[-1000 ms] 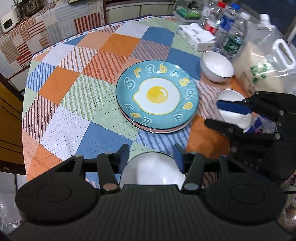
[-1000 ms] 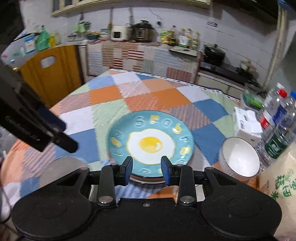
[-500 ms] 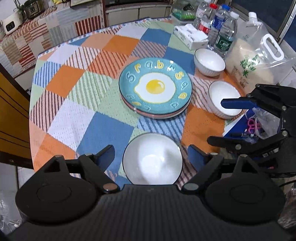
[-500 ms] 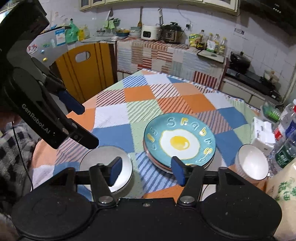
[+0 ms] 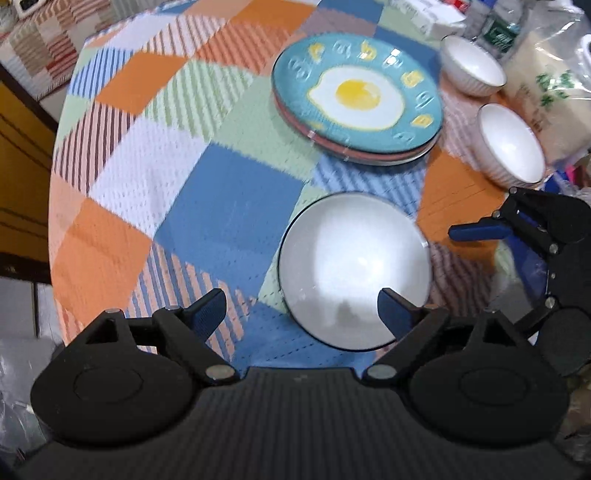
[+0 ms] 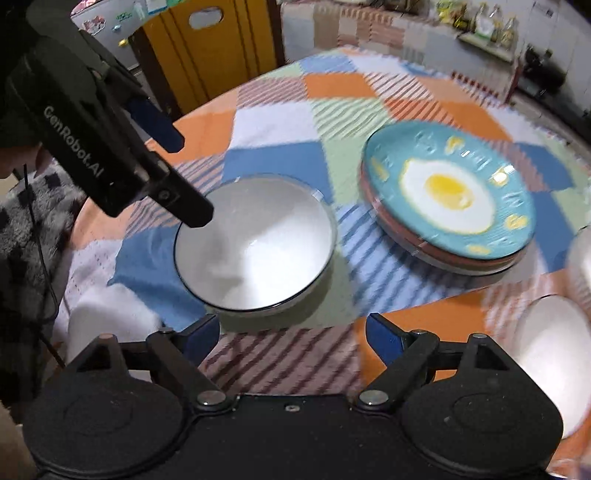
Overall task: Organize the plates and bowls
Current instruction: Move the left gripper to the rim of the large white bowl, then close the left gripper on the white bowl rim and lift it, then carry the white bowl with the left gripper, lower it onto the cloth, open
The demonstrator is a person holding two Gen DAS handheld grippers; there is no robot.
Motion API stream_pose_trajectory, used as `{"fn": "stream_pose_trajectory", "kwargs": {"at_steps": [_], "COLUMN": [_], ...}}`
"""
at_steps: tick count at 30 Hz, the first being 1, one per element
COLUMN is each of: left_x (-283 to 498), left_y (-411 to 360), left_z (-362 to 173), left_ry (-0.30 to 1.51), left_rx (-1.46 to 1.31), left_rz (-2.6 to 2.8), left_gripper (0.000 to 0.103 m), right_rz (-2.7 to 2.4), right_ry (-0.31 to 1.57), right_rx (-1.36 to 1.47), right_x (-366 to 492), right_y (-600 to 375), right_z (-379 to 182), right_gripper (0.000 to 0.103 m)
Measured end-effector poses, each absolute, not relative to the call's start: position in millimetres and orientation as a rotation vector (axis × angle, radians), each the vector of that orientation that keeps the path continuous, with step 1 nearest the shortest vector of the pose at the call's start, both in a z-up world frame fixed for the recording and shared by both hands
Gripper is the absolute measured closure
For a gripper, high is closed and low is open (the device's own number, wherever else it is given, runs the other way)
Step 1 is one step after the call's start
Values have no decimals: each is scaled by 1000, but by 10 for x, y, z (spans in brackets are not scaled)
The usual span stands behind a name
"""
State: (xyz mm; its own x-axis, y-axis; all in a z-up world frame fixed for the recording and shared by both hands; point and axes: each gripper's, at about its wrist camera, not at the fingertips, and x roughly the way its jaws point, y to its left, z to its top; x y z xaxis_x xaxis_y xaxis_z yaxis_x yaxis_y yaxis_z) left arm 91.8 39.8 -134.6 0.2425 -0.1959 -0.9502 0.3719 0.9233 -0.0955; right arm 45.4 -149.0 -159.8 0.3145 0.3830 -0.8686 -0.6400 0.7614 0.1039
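Resting on the patchwork tablecloth (image 5: 229,218), the large white bowl (image 5: 354,269) lies near the stacked egg plate (image 5: 356,98); left gripper (image 5: 301,314) and right gripper (image 6: 291,334) hover spread wide, gripping nothing.

3 bowls (image 5: 354,269), 1 plate stack (image 5: 356,98), approx 3 plates; 2 bottles (image 5: 498,29).

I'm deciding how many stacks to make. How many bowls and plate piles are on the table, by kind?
Large dark-rimmed bowl: 1
Small white bowls: 2
Plate pile topped by the egg plate: 1
Total: 4
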Motion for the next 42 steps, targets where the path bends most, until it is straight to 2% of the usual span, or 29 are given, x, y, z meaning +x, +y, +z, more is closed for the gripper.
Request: {"fn": "stream_pose_trajectory", "kwargs": {"at_steps": [7, 11, 13, 14, 16, 18, 24, 30, 42], "left_x": [1016, 1027, 1032, 1039, 1049, 1042, 1022, 1120, 1676], "left_y": [506, 507, 494, 484, 466, 455, 413, 484, 718], "left_z": [-1700, -1811, -1858, -1885, -1925, -1934, -1825, -1501, -893], "left_ry": [1349, 1358, 1360, 1366, 1381, 1389, 1356, 1288, 1168], "left_rx": [110, 92, 80, 77, 64, 33, 81, 86, 96], "left_rz": [-351, -361, -358, -360, -369, -398, -391, -367, -263], "left_gripper": [14, 19, 37, 42, 69, 84, 85, 85, 84], "right_rz": [731, 752, 764, 770, 780, 795, 797, 787, 797], "right_ry": [1068, 1063, 1054, 1050, 1040, 1022, 1023, 961, 866], "right_rx": [-280, -263, -254, -251, -249, -260, -234, -249, -302], "right_x": [554, 578, 592, 594, 598, 595, 649, 765, 1481], "right_y": [-1288, -1265, -1268, -1267, -1251, -1238, -1232, -1172, -845], "right_z": [-1866, -1901, -1928, -1939, -1956, -1938, -1884, -1632, -1114], "right_gripper": [14, 14, 14, 14, 14, 16, 17, 17, 17]}}
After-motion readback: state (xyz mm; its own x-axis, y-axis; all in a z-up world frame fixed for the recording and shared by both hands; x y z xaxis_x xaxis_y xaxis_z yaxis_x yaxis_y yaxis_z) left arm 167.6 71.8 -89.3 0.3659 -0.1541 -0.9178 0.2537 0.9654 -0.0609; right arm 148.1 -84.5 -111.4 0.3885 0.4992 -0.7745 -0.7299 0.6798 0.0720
